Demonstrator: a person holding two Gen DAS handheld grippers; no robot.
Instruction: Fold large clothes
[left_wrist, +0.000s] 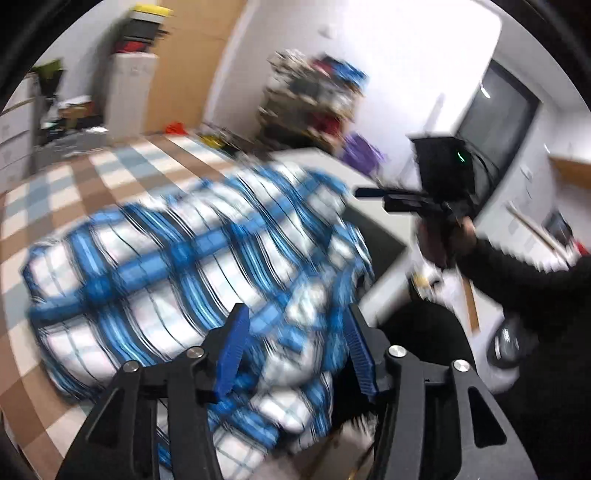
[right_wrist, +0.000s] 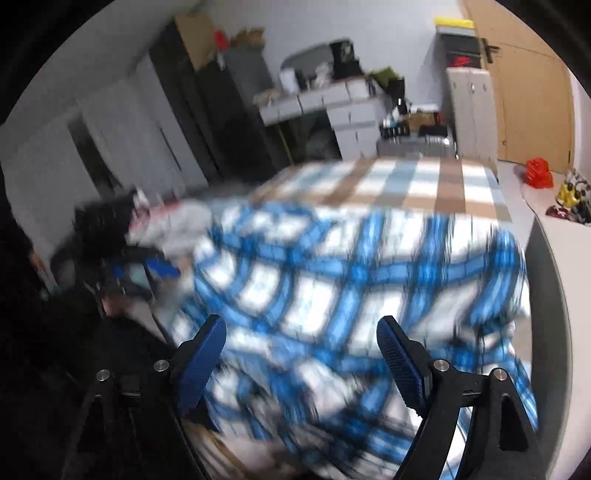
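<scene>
Left wrist view close over the shirt (left_wrist: 192, 258), facing right, right wrist view seemingly facing left, both sharing the checked bed (right_wrist: 424, 184).

A plaid shirt (left_wrist: 192, 266) lies bunched on a checked tablecloth (left_wrist: 110, 173) covering the table. The left gripper (left_wrist: 291, 332) sits at the shirt's near edge, cloth between its fingers. The right gripper (right_wrist: 301, 332) hangs above the shirt.

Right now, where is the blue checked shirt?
The blue checked shirt lies bunched on the brown checked bed cover, filling the middle of both wrist views, just ahead of both grippers' open blue fingers.
</scene>
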